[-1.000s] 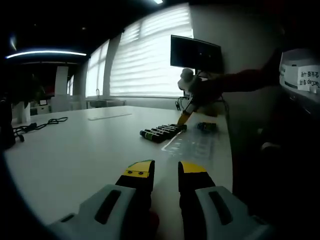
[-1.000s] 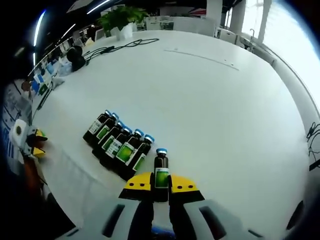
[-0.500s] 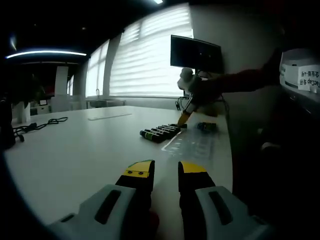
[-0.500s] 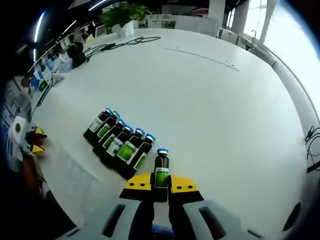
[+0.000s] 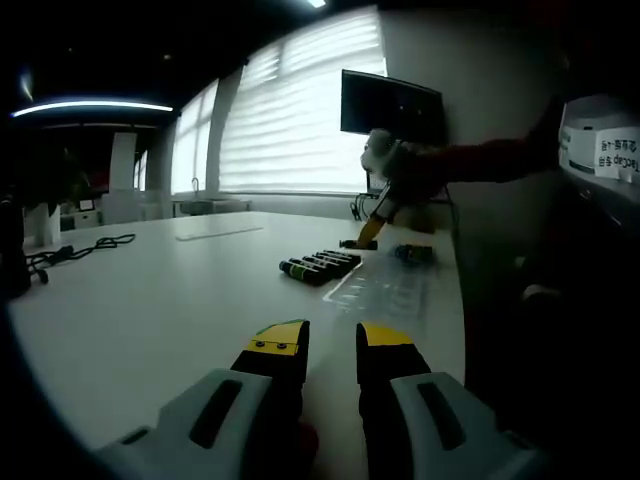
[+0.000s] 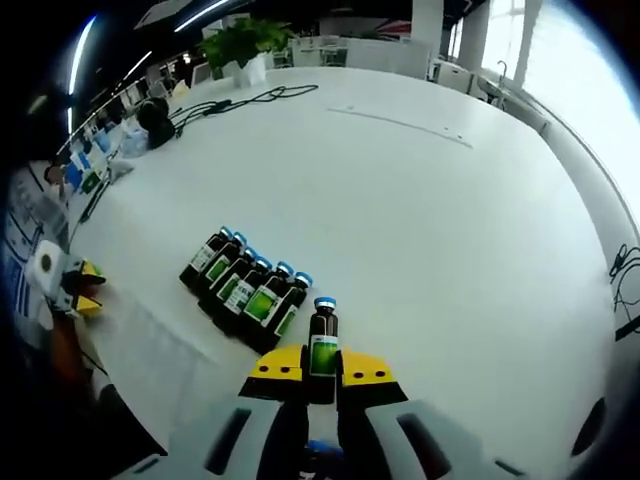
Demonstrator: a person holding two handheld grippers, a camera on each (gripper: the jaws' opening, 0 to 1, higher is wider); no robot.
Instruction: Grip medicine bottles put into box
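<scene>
Right claw lifting one medicine bottle above the white surface

Left gripper view: the left claw (image 5: 331,345) is hovering released, well short of the bottle row (image 5: 320,264). Right gripper view: the right claw (image 6: 321,366) is clenching a medicine bottle (image 6: 322,343) upright between its jaws, just beside the lying row.

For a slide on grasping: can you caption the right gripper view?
Right hand-held gripper clamps a medicine bottle above a white table, beside a row of bottles.

Dark bottles (image 6: 247,292), green labels, blue caps; white table (image 6: 400,210); yellow-tipped right gripper (image 6: 321,366).
</scene>
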